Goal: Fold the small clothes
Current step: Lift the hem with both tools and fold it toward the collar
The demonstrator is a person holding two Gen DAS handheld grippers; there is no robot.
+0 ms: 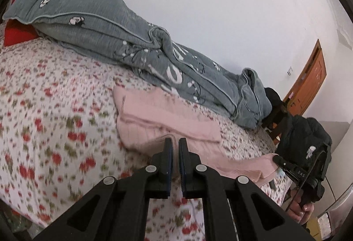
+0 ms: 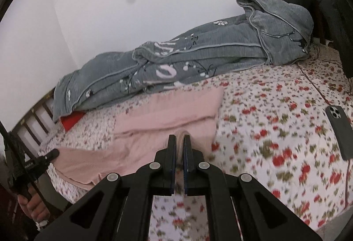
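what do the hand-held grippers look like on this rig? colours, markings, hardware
Both match: the left hand-held gripper and right hand-held gripper are matte black, with angular linkage arms cut with triangular openings, round silver pivot pins, and dark blue pads on the inner finger faces. Seen from the side, the right one carries small white lettering, too blurred to read reliably.
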